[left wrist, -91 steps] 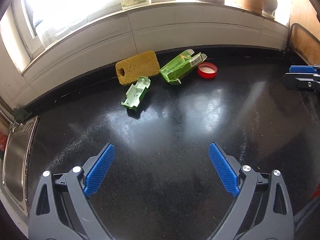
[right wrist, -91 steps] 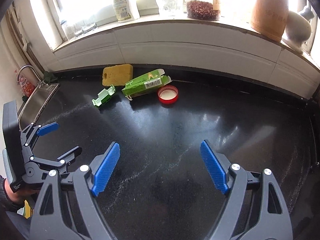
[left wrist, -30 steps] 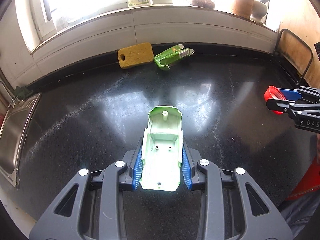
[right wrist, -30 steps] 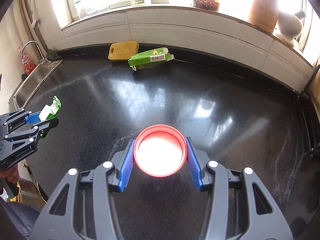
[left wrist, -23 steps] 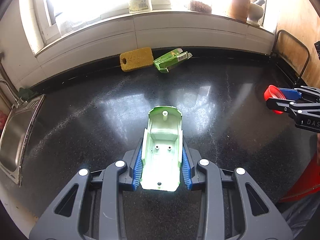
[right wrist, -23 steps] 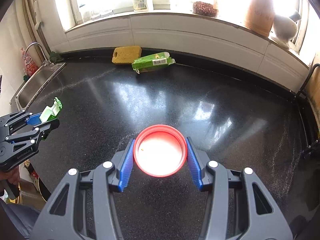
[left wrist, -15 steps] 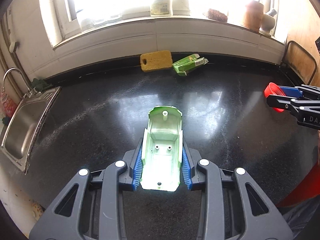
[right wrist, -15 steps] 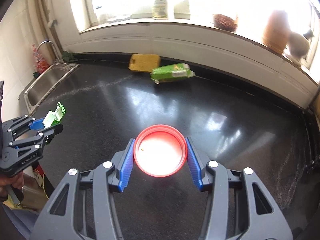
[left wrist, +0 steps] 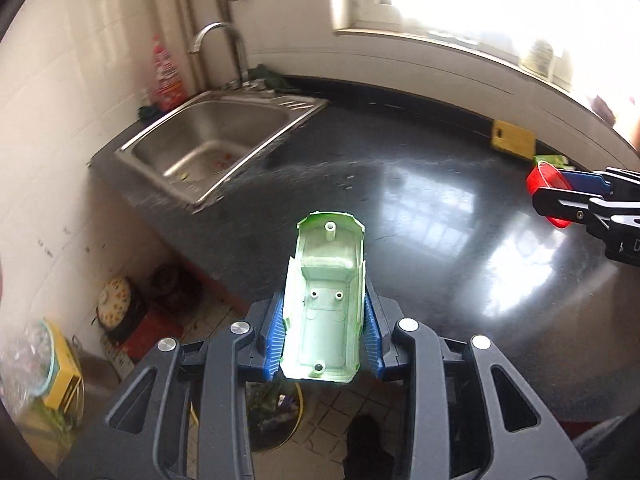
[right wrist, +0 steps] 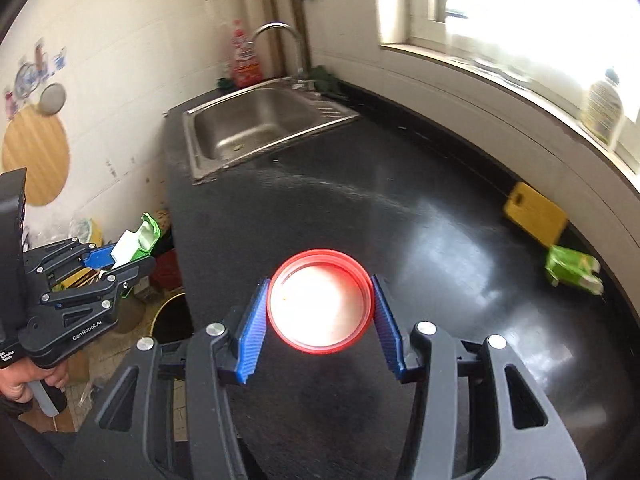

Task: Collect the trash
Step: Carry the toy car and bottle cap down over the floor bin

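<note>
My left claw [left wrist: 324,328] is clamped on a pale green plastic toy-car shell [left wrist: 325,300], its blue ribbed pads [left wrist: 277,336] pressing both long sides, hollow underside facing me. My right claw [right wrist: 320,312] grips a round red plastic lid [right wrist: 320,300] by its rim between its own blue pads [right wrist: 251,336], white inside turned toward me. I take the steel sink [right wrist: 256,120] as my landmark, set into the far left corner of the glossy black desk [right wrist: 400,240]. The toy shell hangs in front of the sink, out past the desk's near edge and above the tiled floor [left wrist: 320,412], where a dark round bin with scraps in it [left wrist: 276,416] shows right under the claw. The lid hovers over the desk, nearer me than the sink and to its right. Well to the right of the sink, along the back wall, lies a yellow rectangular sponge [right wrist: 534,214], and just beyond it a crumpled green carton [right wrist: 572,266], both resting on the desk. Behind the sink stand a curved tap [right wrist: 280,48] and a red bottle [right wrist: 244,60].
</note>
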A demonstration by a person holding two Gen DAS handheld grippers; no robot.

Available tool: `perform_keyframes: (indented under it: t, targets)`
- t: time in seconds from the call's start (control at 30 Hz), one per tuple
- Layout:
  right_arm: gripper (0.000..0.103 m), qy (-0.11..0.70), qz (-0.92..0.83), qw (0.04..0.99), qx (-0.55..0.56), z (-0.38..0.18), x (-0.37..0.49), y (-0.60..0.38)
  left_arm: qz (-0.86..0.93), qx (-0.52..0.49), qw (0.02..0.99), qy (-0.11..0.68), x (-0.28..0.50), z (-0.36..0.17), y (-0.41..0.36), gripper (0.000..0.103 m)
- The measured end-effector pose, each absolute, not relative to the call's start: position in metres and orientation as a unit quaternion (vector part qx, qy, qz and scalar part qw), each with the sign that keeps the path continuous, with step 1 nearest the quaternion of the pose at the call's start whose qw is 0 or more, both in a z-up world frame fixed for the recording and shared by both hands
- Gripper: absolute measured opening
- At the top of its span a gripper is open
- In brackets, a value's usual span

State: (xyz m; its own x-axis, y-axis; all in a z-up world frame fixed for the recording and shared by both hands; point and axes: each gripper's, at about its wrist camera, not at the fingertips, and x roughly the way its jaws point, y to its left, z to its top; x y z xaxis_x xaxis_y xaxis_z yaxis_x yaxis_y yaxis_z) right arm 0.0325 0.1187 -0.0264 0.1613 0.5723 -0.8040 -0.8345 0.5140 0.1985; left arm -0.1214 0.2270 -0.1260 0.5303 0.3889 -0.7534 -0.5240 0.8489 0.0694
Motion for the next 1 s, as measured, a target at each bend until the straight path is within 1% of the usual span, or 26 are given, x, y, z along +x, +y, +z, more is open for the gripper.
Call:
perform_keyframes:
  t: [0.2, 0.43, 0.73, 1.0]
  targets:
    - [0.049, 0.426, 0.568, 0.680, -0.184, -0.027, -0.020, 0.209, 0.373, -0.145, 0.824, 0.402, -0.207, -0.132, 0.275, 0.033]
    - [0.049, 0.406, 0.648, 0.606, -0.221, -0.030, -0.087, 0.282, 0.453, -0.200, 0.773, 0.397, -0.279, -0.145, 0.297, 0.033]
    - [0.049, 0.409, 0.682, 0.552, -0.251, -0.042, -0.131, 0.324, 0.466, -0.236, 0.750, 0.406, -0.299, -0.168, 0.313, 0.033]
    - [0.049, 0.446, 0.682, 0.507, -0.281, -0.097, -0.163, 0.371, 0.433, -0.285, 0.730, 0.445, -0.292, -0.244, 0.341, 0.033]
